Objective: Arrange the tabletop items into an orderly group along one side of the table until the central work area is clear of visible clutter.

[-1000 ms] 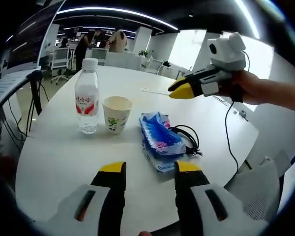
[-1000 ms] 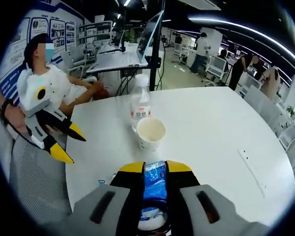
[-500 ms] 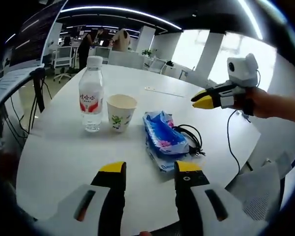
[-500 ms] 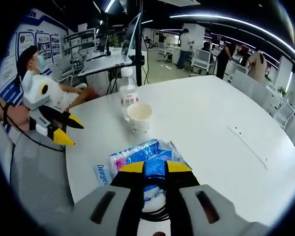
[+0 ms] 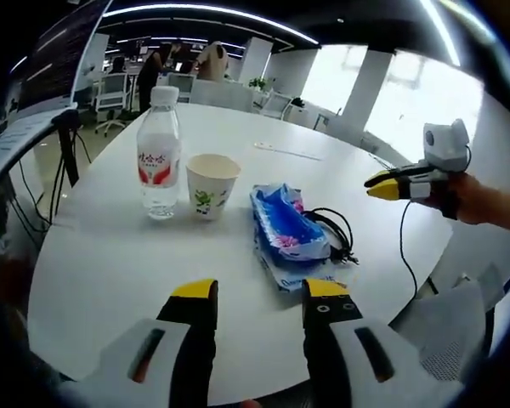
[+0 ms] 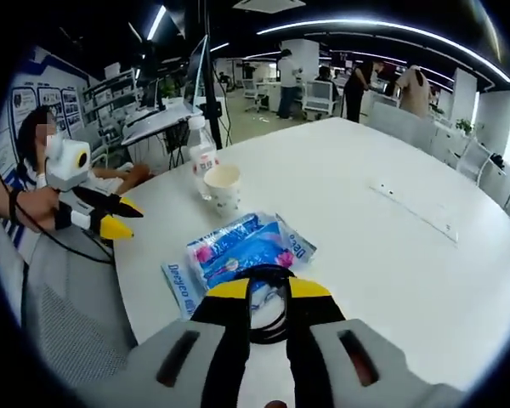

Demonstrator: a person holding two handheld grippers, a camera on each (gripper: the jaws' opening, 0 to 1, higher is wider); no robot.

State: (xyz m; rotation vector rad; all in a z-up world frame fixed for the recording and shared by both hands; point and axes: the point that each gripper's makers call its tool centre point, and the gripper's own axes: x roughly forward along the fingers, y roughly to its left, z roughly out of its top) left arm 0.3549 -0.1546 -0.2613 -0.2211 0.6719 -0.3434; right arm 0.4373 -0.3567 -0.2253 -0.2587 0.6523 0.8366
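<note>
Bottle [image 5: 159, 153], cup [image 5: 212, 185], tissue pack [image 5: 285, 231], cable [image 5: 333, 234] in a row.

a round white table [image 5: 110, 263] is carrying a small row of things near one edge. a clear water bottle [image 5: 159, 153] with a red label is standing upright, a paper cup [image 5: 212, 185] is sitting just beside it, and a blue tissue pack [image 5: 287, 231] is lying flat next along, with a coiled black cable [image 5: 333, 231] lying against its far side. further across the top, a thin white strip [image 6: 415, 208] is lying flat, well apart from the rest.
</note>
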